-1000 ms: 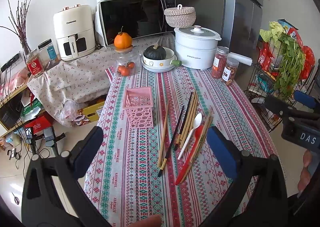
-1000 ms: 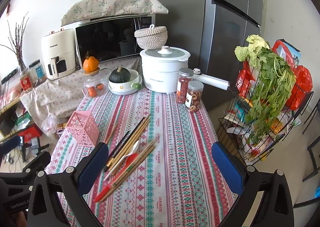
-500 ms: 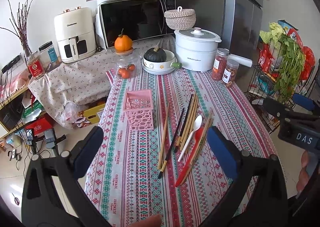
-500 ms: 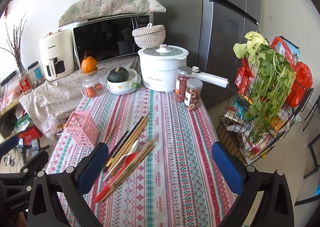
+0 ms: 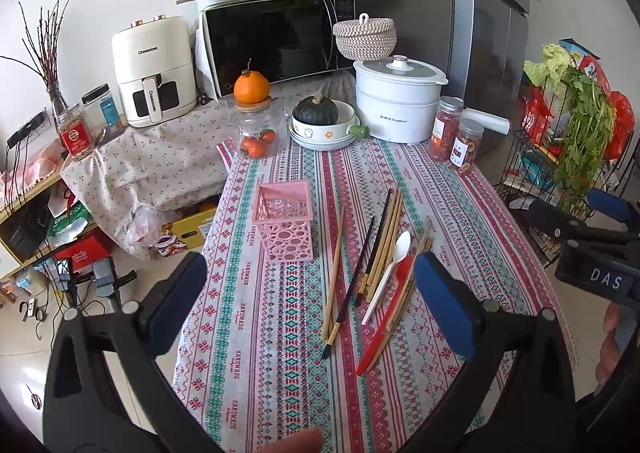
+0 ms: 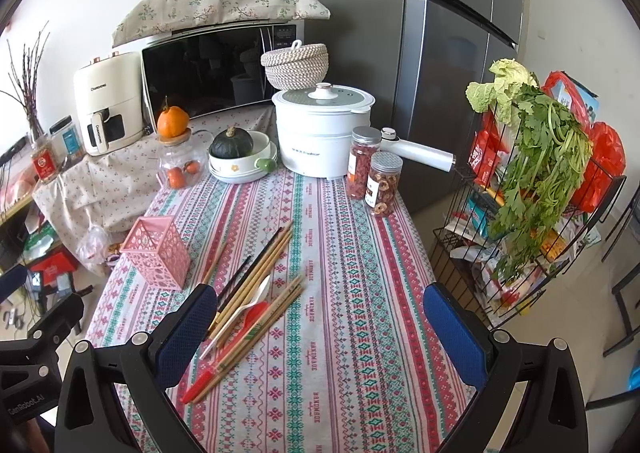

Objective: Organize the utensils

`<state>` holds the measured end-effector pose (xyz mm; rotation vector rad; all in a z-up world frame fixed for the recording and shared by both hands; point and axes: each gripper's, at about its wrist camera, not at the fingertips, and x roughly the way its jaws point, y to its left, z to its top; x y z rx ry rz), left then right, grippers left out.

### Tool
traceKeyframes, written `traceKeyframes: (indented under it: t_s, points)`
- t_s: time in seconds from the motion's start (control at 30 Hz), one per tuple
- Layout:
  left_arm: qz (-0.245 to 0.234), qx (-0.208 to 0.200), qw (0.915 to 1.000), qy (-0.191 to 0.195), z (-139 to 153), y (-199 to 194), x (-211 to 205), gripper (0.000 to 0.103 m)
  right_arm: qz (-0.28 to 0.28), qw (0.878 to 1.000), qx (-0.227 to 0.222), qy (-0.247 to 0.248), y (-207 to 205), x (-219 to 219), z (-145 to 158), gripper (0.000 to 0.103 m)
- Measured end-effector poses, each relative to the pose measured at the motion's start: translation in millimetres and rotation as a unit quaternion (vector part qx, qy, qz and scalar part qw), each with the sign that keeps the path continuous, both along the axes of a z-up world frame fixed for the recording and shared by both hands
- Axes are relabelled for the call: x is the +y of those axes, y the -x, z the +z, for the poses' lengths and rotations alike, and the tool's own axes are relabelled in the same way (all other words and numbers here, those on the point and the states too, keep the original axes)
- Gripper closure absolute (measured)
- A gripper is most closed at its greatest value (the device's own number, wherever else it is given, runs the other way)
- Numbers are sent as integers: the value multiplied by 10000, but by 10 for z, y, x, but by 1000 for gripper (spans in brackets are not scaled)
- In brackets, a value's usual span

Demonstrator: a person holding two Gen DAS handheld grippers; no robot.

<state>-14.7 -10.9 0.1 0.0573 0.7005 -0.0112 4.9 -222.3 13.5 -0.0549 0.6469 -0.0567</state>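
Observation:
A pink perforated holder [image 5: 285, 220] [image 6: 158, 251] stands empty on the patterned tablecloth. Right of it lie several wooden and black chopsticks [image 5: 385, 237] [image 6: 260, 267], a white spoon [image 5: 390, 271] [image 6: 248, 307] and a red spoon [image 5: 384, 325] [image 6: 226, 353]. My left gripper [image 5: 310, 307] is open and empty, held above the near table edge, before the utensils. My right gripper [image 6: 320, 333] is open and empty, over the near right part of the table; the utensils lie by its left finger.
At the table's far end stand a glass jar [image 5: 258, 133] topped by an orange, a bowl with a dark squash [image 5: 320, 121], a white cooker [image 5: 396, 101] and two snack jars [image 6: 374, 173]. A wire rack with greens [image 6: 532, 181] stands right of the table.
Both views have shifted only slightly; the left gripper has drifted a little. Nothing on the table has moved and both grippers remain open.

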Motion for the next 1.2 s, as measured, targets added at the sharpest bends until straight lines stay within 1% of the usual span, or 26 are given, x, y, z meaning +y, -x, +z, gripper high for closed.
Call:
traceKeyframes:
  t_s: [0.1, 0.17, 0.23, 0.3, 0.37, 0.4, 0.43, 0.53, 0.63, 0.73, 0.8, 0.9, 0.97, 1.07, 1.2]
  points:
    - [16, -21, 10000, -17, -14, -1, 7, 0, 1, 10000, -3, 48, -5, -13, 6, 0]
    - [26, -30, 10000, -17, -22, -5, 7, 0, -13, 9997, -96, 227, -5, -16, 20, 0]
    - [15, -31, 10000, -21, -25, -11, 10, 0, -29, 9997, -77, 220, -17, -32, 22, 0]
    - [23, -64, 10000, -46, -30, -17, 7, 0, -53, 9999, 0, 147, -36, -55, 17, 0]
    - [55, -127, 9999, -102, -36, -19, -5, 0, -72, 9998, 185, 2, -58, -70, -8, 0]
    - [64, -158, 9998, -116, -39, -22, -2, 0, -86, 9997, 211, -11, -69, -87, -14, 0]
    - [54, -188, 9997, -108, -43, -27, -1, 0, -93, 9993, 364, -1, -84, -81, -26, 0]
    - [-21, -301, 9995, -70, -69, -39, 1, 0, -110, 9986, 508, 23, -119, -96, -60, 0]
    - [-72, -324, 9991, -249, -100, -64, -35, 0, -119, 9983, 576, 34, -156, -111, -103, 0]
    - [-141, -242, 9992, -296, -152, -110, -43, 0, -135, 9983, 560, -41, -199, -135, -130, 0]
    - [-170, -226, 9991, -306, -195, -135, -50, 0, -154, 9978, 648, -55, -232, -157, -143, 0]
    - [-211, -99, 9990, -372, -262, -189, -67, 0, -139, 9969, 764, -114, -301, -184, -181, 0]
    - [-273, -2, 9991, -321, -301, -223, -72, 0, -135, 9964, 821, -132, -351, -206, -220, 0]
    - [-407, 196, 9987, -240, -363, -287, -91, 0, -139, 9949, 990, -106, -444, -219, -289, 0]
    - [-560, 476, 9970, -223, -435, -366, -134, 1, -134, 9907, 1348, -134, -587, -259, -426, 0]
